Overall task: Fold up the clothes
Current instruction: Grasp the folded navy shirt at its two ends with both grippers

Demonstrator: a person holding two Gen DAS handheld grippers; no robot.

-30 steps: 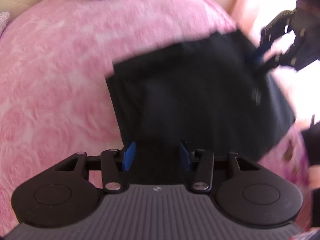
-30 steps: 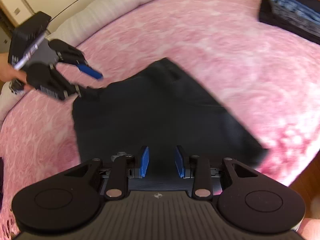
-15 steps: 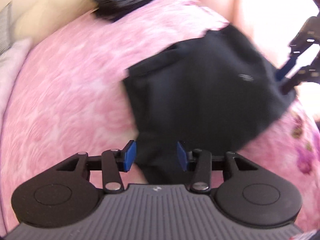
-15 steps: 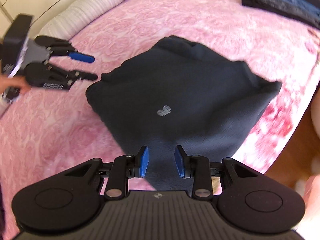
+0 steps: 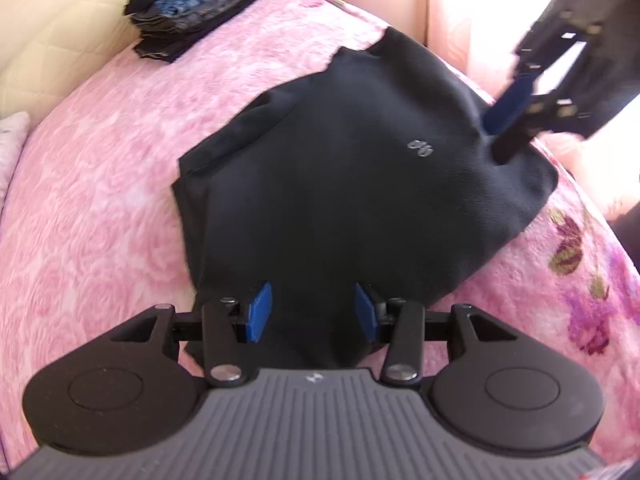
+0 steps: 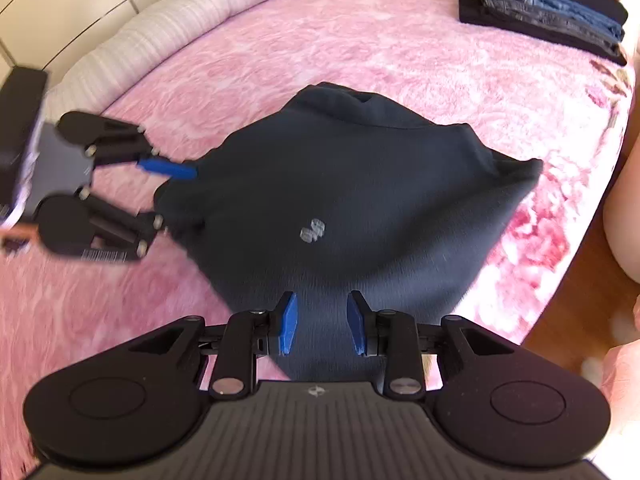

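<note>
Two corners of the dark garment [image 5: 340,184] sit between our blue pads: left hand-held gripper [image 5: 314,312] narrow, right hand-held gripper [image 6: 322,322] closing, grip unclear. It spreads ahead on the pink bed [image 6: 360,40], stretched between both, equally near.

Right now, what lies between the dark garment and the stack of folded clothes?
Only bare pink blanket: nothing sits between the dark garment and the stack of folded clothes. The right wrist view shows it best; the left wrist view agrees.
</note>
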